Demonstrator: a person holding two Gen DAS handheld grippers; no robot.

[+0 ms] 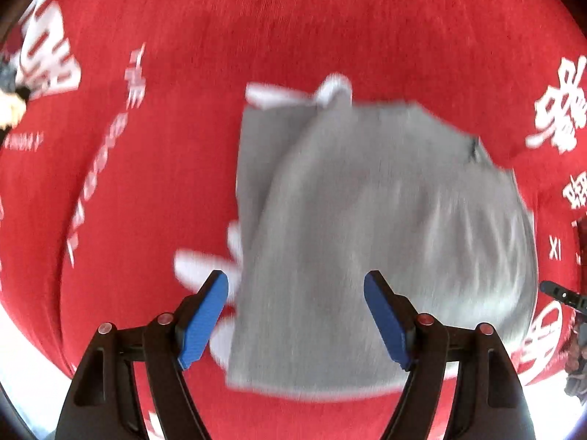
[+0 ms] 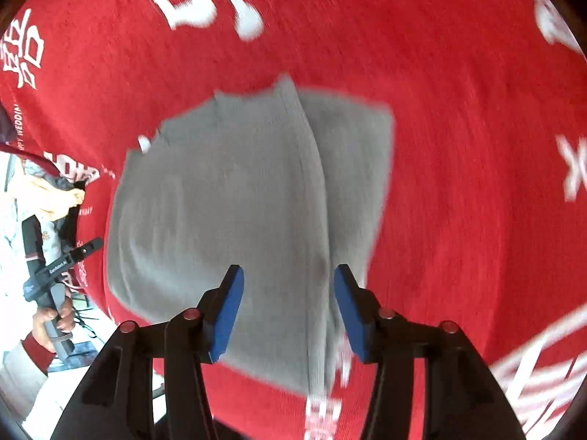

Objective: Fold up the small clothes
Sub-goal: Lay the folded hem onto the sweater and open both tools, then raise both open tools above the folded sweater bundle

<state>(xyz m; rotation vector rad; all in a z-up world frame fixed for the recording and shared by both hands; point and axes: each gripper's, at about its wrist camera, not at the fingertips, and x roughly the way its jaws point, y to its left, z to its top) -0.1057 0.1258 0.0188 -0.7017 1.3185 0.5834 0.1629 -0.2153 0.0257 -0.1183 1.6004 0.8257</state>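
Left wrist view: both claws, left claw (image 1: 296, 286) and right claw (image 2: 288, 278), wide open, empty above grey garment (image 1: 367, 238) on red cloth (image 1: 330, 29).

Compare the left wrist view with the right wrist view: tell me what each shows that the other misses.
Only the left wrist view shows white fabric poking out past the grey garment's far and near-left edges, and the left gripper, open and empty.

Only the right wrist view shows the person's hand holding a gripper handle, and the right gripper, also open and empty.

Both show the grey garment, partly folded with a lengthwise crease, lying on the red cloth printed with white characters. Both are motion-blurred.
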